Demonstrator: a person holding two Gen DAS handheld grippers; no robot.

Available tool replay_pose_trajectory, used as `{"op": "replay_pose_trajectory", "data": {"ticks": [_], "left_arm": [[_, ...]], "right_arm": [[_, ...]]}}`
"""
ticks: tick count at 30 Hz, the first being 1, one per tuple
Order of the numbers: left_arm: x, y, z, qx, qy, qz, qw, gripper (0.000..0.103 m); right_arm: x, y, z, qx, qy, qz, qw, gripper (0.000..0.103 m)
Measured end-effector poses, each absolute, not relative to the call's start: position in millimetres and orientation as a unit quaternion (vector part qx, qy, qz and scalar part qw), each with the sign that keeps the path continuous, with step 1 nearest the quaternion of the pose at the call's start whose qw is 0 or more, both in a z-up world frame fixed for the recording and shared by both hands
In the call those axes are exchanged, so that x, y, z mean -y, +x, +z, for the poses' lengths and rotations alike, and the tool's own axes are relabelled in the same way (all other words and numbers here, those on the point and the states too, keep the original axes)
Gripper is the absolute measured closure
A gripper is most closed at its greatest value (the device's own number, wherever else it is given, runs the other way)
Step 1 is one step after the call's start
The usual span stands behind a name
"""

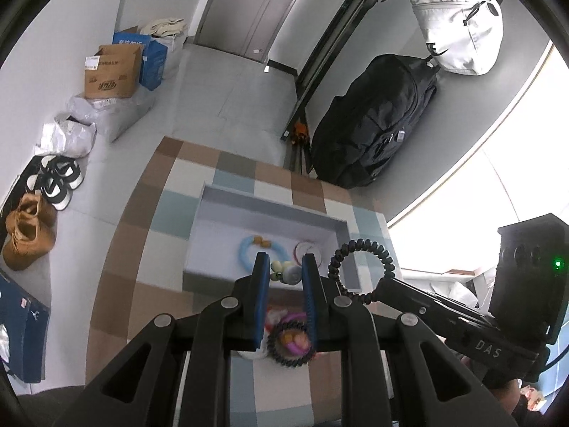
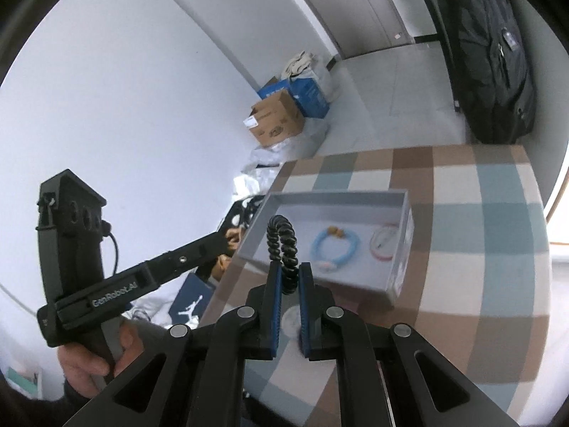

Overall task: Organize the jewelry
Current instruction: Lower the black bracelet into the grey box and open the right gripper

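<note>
My right gripper is shut on a black coil hair tie, which stands upright over the near edge of the shallow grey box. The left wrist view shows the same tie hanging as a ring from the right gripper. My left gripper is shut on a pale green and white beaded piece just in front of the box. Inside the box lie a blue bracelet and a pink-rimmed ring. More jewelry is piled under the left gripper.
The box sits on a checked cloth table. A white disc lies on the cloth under the right gripper. A black backpack and a white bag hang beyond the table. Cardboard boxes and shoes line the floor on the left.
</note>
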State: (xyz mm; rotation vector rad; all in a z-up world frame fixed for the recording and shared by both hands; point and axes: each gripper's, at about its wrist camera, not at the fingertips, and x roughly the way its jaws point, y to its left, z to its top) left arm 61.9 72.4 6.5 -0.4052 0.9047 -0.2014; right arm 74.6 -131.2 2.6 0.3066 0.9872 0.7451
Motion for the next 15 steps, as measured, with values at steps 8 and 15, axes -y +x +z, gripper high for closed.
{"op": "replay_pose_trajectory", "data": {"ticks": [8,15], "left_arm": [[-67.0,97.4,7.5,-0.451,-0.183,-0.094,0.869,0.090],[-64.2,118.8,-19.7,-0.479,-0.191,-0.100,0.851,0.090]], "right_arm": [[129.5,108.8,2.6,-0.466,0.121,0.345,0.806,0.094],[129.1,129.5,-10.0,-0.472,0.111,0.341,0.805,0.094]]}}
